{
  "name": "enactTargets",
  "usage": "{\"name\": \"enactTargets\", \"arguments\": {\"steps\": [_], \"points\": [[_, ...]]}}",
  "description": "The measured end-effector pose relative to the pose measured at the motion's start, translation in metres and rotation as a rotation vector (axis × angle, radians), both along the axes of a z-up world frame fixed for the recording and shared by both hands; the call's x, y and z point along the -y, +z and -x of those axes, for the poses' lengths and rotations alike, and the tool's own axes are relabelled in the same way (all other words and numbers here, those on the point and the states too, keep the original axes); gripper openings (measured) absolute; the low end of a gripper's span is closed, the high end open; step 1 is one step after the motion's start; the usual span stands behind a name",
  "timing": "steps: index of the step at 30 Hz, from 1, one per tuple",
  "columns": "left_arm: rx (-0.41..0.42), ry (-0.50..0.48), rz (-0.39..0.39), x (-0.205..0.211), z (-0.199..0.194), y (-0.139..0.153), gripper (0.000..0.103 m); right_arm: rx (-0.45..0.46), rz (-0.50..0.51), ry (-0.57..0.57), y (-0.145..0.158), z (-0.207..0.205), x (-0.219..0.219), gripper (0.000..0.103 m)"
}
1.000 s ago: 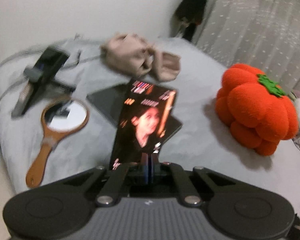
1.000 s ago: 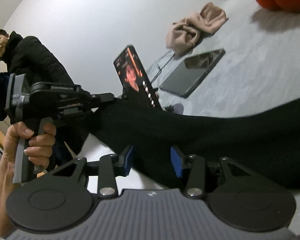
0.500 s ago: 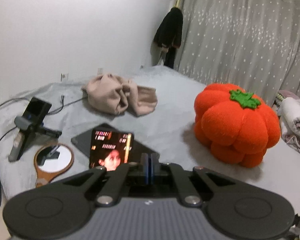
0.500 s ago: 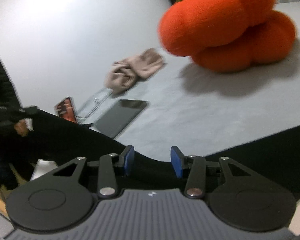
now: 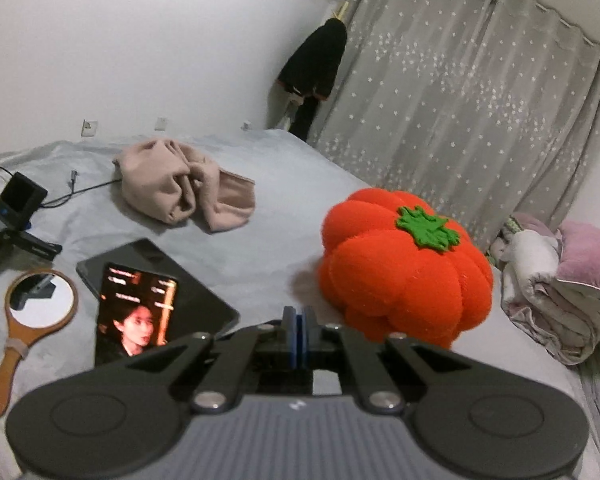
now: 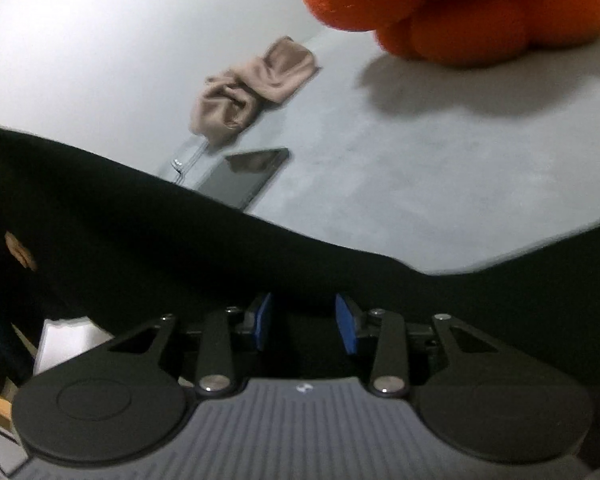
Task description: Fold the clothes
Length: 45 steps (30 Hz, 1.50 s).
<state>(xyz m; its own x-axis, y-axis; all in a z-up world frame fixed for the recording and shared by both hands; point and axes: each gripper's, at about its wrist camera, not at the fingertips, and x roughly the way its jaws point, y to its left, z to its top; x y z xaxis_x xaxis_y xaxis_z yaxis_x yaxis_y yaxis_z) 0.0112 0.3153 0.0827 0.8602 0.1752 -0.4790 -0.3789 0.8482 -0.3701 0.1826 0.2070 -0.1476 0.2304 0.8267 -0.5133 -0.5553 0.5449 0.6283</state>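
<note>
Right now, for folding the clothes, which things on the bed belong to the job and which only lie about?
For the job:
- black garment
- right gripper, jaws closing around the garment
- left gripper, shut
- perhaps the beige garment

Lying about:
- pumpkin cushion
- phone
- tablet
- hand mirror
- folded blankets

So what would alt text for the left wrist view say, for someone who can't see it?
A shut left gripper points across a grey bed holding an orange pumpkin cushion, a crumpled beige garment, a lit phone and a hand mirror.
</note>
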Motion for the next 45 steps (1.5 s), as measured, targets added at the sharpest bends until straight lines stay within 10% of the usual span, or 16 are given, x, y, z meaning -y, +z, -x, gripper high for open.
{"name": "enactTargets", "arguments": {"steps": [7,20,45], "points": [[-0.006,-0.061,0.064,0.026,-0.012,0.005,0.002,0.018,-0.03,-0.034,0.043,0.022,0.03,0.062],[-0.071,-0.21,0.085,0.103,-0.04,0.004,0.002,-0.05,-0.031,-0.264,0.087,0.059,0.165,0.063],[-0.16,-0.441,0.059,0.229,-0.07,-0.034,0.002,-0.099,-0.101,-0.398,0.09,0.092,0.256,0.064]]}}
